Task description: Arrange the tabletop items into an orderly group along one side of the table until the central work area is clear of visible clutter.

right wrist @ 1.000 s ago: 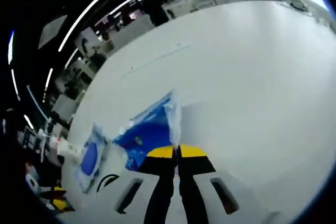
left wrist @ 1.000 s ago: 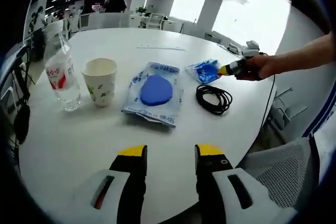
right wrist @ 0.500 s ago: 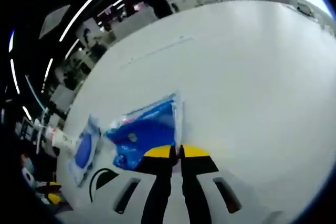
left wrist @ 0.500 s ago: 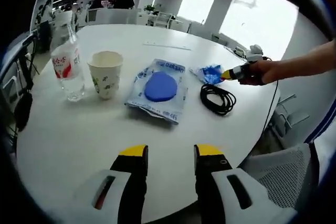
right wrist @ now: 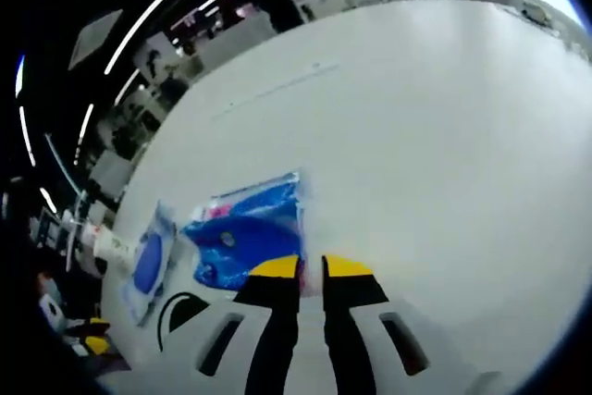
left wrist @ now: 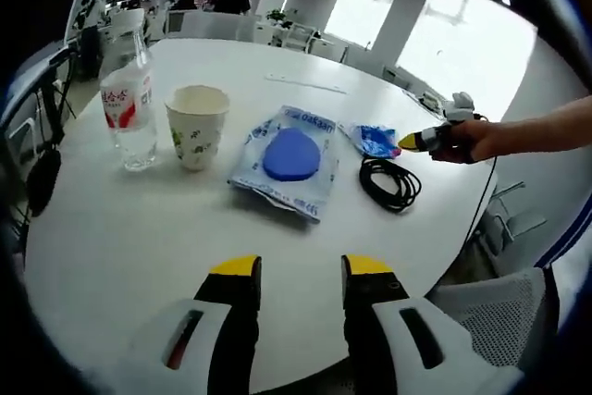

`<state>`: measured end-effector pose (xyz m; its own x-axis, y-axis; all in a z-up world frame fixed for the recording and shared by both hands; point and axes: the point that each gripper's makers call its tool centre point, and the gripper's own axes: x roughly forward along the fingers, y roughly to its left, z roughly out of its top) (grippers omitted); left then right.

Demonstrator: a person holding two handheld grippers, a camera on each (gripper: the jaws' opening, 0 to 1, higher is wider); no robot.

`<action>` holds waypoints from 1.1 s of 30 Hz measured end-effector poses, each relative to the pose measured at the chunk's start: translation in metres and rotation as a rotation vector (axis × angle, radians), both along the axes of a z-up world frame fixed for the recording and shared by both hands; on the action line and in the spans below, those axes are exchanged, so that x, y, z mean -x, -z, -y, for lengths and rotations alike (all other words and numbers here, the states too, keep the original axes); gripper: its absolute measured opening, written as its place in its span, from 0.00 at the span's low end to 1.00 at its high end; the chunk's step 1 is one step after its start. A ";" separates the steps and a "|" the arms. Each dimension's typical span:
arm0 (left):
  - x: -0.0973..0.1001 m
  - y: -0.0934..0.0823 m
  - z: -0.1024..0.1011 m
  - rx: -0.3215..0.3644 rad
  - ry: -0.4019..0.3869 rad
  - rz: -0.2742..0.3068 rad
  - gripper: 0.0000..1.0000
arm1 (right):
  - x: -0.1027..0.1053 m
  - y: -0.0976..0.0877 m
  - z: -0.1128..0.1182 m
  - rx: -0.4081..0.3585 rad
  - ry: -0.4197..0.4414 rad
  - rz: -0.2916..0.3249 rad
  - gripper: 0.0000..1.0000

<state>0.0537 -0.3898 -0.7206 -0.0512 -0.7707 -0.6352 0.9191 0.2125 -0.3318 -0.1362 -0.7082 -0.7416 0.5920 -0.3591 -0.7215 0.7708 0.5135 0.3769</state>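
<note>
White laminate covers the round table (left wrist: pixel 120 256) that spreads across the left gripper view, where a row of items runs from the upper left toward the right of centre. A clear plastic water bottle with a red label (left wrist: pixel 130 104) stands upright at the upper left, just beside a white paper cup with a green print (left wrist: pixel 198 127). Right of the cup lies a flat clear pouch holding a blue oval pad (left wrist: pixel 288 157), and right of that a coiled black cable (left wrist: pixel 390 183). A small crinkled blue plastic packet (left wrist: pixel 375 140) lies above the coil, near the upper right. The left gripper (left wrist: pixel 298 268) rises from the bottom of this frame over bare table, well apart from the items, its yellow-tipped jaws spread wide with nothing between them.

At the right edge of the same view a person's hand (left wrist: pixel 467 140) holds the right gripper (left wrist: pixel 406 142), its yellow tip just beside the blue packet.

In the right gripper view, that gripper (right wrist: pixel 301 267) sits low in the frame with its jaws parted by a narrow gap. The edge of the blue packet (right wrist: pixel 242 231) lies at the left jaw's tip; whether the jaws have any hold on it cannot be told. The pouch (right wrist: pixel 151 265) and the cable (right wrist: pixel 185 307) show at the lower left.
</note>
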 end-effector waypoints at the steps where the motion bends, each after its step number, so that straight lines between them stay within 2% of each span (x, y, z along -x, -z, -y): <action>1: 0.000 0.000 0.000 0.001 -0.002 -0.001 0.33 | 0.001 0.000 0.000 0.001 0.000 -0.001 0.07; 21: -0.013 -0.006 0.012 0.025 -0.083 -0.066 0.32 | -0.001 -0.015 0.001 0.029 0.000 0.023 0.07; 26: -0.013 -0.005 0.015 0.019 -0.086 -0.061 0.32 | -0.005 -0.016 -0.001 0.033 -0.009 0.026 0.07; 31: -0.014 -0.003 0.020 0.017 -0.122 -0.092 0.32 | -0.022 -0.019 -0.008 0.027 -0.043 0.046 0.07; 33: -0.014 -0.002 0.022 0.008 -0.129 -0.080 0.31 | -0.032 -0.022 -0.010 0.042 -0.076 0.038 0.07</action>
<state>0.0681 -0.4117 -0.7182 -0.0018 -0.7792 -0.6268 0.8549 0.3240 -0.4052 -0.1046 -0.6978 -0.7196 0.6456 -0.3413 -0.6832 0.7144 0.5861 0.3822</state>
